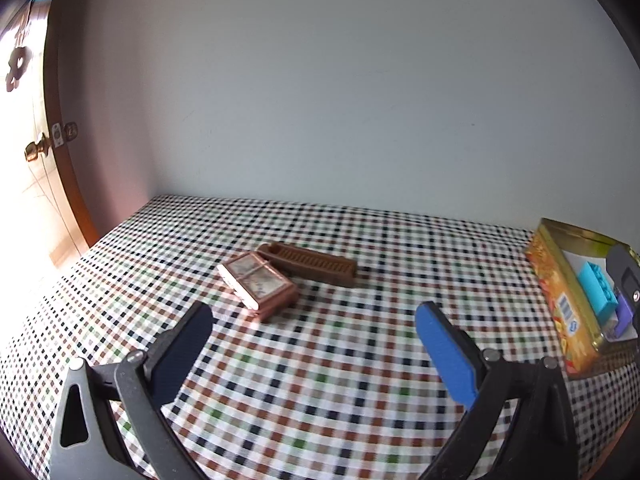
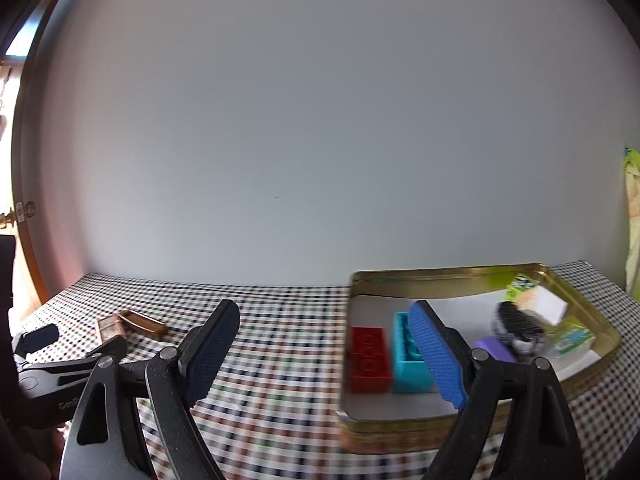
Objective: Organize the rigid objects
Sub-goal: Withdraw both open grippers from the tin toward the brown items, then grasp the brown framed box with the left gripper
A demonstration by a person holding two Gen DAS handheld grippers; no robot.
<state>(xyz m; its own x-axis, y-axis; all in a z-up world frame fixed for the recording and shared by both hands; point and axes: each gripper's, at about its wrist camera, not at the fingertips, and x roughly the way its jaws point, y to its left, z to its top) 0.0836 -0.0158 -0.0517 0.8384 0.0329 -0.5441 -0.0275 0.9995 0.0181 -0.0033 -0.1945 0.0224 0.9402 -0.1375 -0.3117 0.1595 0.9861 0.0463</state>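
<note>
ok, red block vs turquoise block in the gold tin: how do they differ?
Colour: the red plastic building block is red, the turquoise plastic building block is turquoise. Position: red lies toward the tin's left wall, turquoise on its right, partly hidden by a tool finger. Both lie lengthwise side by side on the white floor of the gold metal tin.

Checked woven cloth (image 1: 320,360) covers the surface, matt. Tin tray (image 2: 448,278) is glossy gold metal; red block (image 2: 370,360) and cyan block (image 2: 408,364) inside are smooth plastic. Tongs' pads (image 2: 436,354) are textured blue rubber, matt; brown comb (image 1: 316,264) looks like matt plastic.
</note>
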